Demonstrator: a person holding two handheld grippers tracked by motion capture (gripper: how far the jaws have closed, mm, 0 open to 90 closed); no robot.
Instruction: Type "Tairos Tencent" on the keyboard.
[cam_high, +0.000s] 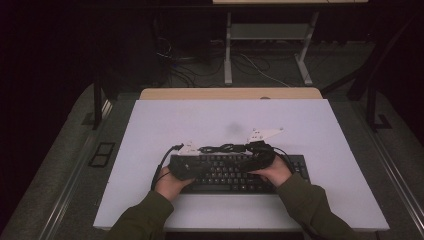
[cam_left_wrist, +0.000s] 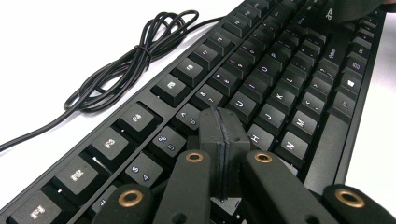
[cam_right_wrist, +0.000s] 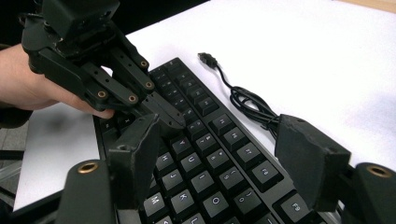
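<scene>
A black keyboard (cam_high: 235, 175) lies on the white table (cam_high: 225, 120), toward the near edge. Its black cable (cam_high: 225, 148) is tied in a bundle just behind it, and the USB plug (cam_right_wrist: 205, 58) lies loose on the table. My left gripper (cam_left_wrist: 219, 119) is shut with nothing between its jaws, and its tip rests on or just above the keys (cam_left_wrist: 254, 137) near the middle rows. In the right gripper view the left gripper (cam_right_wrist: 173, 122) slants down onto the keys. My right gripper (cam_right_wrist: 219, 156) hovers open over the keyboard (cam_right_wrist: 205, 182), with keys showing between its pads (cam_right_wrist: 135, 154).
A wooden strip (cam_high: 230, 93) borders the table's far edge. Beyond it on the dark floor stand a metal desk frame (cam_high: 265, 50) and loose cables (cam_high: 200, 65). White table surface stretches behind and beside the keyboard.
</scene>
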